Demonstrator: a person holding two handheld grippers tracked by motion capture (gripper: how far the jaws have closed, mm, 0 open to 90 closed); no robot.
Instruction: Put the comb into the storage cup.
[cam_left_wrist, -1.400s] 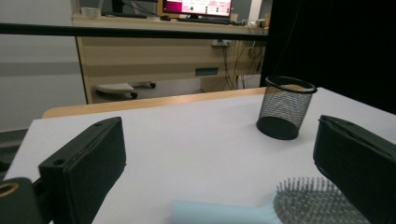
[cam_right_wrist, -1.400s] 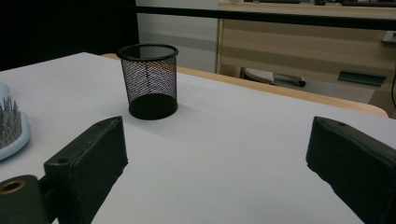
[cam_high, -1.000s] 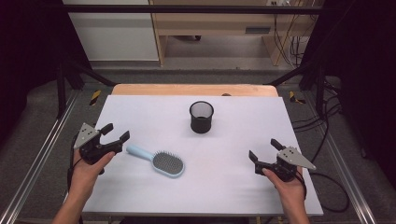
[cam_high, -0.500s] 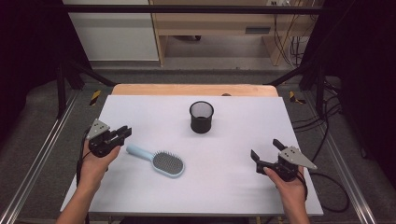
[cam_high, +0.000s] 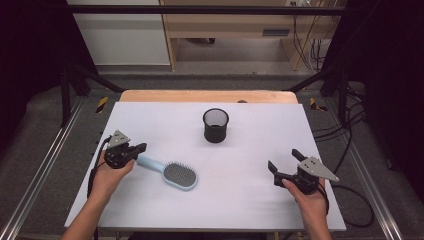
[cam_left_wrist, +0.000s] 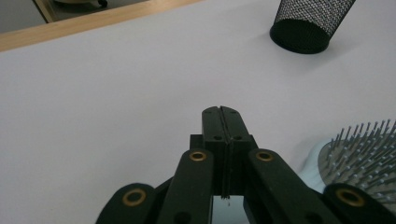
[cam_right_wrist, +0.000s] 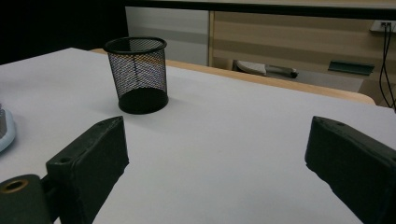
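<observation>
A light blue hairbrush (cam_high: 176, 175) lies bristles up on the white table (cam_high: 250, 150), its handle pointing left. My left gripper (cam_high: 141, 147) sits over the end of that handle. In the left gripper view its jaws (cam_left_wrist: 222, 112) have just been closing and now meet with nothing between the tips; the brush head (cam_left_wrist: 359, 149) shows to the right and a pale strip of handle below the links. My right gripper (cam_high: 282, 159) rests near the front right of the table, open and empty (cam_right_wrist: 215, 154).
A black mesh pen cup (cam_high: 216, 125) stands upright at the table's middle back, also seen from both grippers (cam_left_wrist: 308, 23) (cam_right_wrist: 137, 74). A wooden strip (cam_high: 210, 96) runs along the far edge. Cables (cam_high: 350, 125) hang off the right side.
My left gripper has moved right and down to the brush handle's end, and its jaws went from wide open to shut. The right gripper and the brush have stayed put.
</observation>
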